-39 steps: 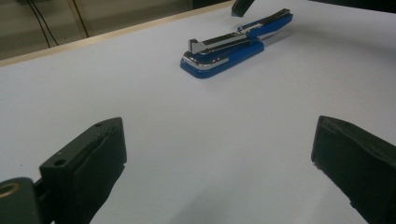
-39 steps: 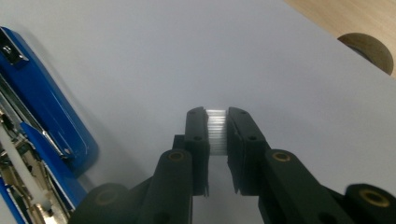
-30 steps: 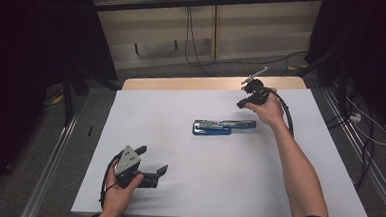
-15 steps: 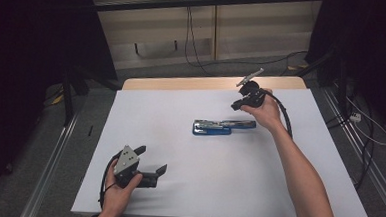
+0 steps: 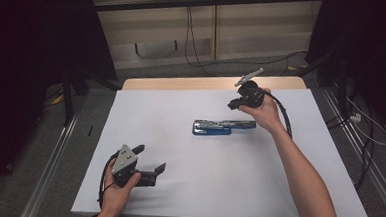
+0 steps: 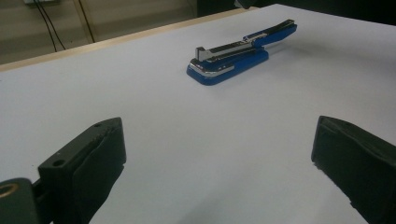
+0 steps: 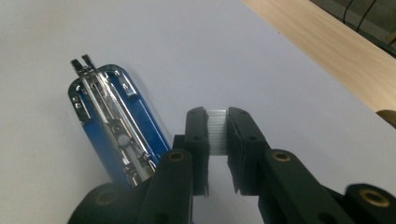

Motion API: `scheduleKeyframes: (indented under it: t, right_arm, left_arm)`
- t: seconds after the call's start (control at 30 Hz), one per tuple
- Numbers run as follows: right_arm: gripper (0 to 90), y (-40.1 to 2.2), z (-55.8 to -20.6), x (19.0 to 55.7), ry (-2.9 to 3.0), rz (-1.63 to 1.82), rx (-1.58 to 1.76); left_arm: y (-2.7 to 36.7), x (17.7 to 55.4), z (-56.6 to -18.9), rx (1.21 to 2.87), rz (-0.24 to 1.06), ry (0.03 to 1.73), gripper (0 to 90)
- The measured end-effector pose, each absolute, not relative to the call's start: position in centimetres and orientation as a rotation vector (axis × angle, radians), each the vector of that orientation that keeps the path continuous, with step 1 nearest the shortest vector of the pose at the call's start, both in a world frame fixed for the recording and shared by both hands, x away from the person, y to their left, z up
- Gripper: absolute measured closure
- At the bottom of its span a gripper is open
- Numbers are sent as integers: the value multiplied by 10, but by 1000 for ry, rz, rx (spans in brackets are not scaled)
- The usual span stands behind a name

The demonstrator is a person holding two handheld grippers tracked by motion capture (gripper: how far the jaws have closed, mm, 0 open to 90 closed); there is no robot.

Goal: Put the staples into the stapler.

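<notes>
A blue stapler (image 5: 219, 126) lies swung open on the white sheet, its metal magazine facing up; it also shows in the left gripper view (image 6: 238, 55) and the right gripper view (image 7: 116, 126). My right gripper (image 5: 234, 103) hovers just right of the stapler's far end, held by a hand. Its jaws are shut on a short silvery strip of staples (image 7: 217, 130). My left gripper (image 5: 149, 160) rests near the front left of the sheet, open wide with nothing between its fingers (image 6: 93, 154), pointing toward the stapler.
The white sheet (image 5: 202, 189) covers most of the table, with a wooden strip (image 5: 182, 83) bare at the far edge. Cables (image 5: 190, 28) lie on the floor beyond. Metal rails (image 5: 52, 171) run along both sides of the table.
My right gripper has drifted a little to the left, closer to the stapler's end, still holding the staple strip. The left gripper and the stapler have not moved.
</notes>
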State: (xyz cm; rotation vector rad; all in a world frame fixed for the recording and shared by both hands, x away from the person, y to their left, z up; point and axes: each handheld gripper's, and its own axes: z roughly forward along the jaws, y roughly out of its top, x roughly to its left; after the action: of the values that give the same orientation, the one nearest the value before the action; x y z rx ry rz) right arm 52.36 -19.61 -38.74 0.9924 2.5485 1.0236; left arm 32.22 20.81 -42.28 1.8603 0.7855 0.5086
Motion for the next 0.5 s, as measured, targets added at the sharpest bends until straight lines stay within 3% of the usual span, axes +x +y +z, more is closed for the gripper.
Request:
scheduleKeyframes:
  t: [0.5]
  right_arm:
    - [794,-178,-383,516,2587,1090,869]
  left_arm:
    - [207,322,-424,1865,479,791,32]
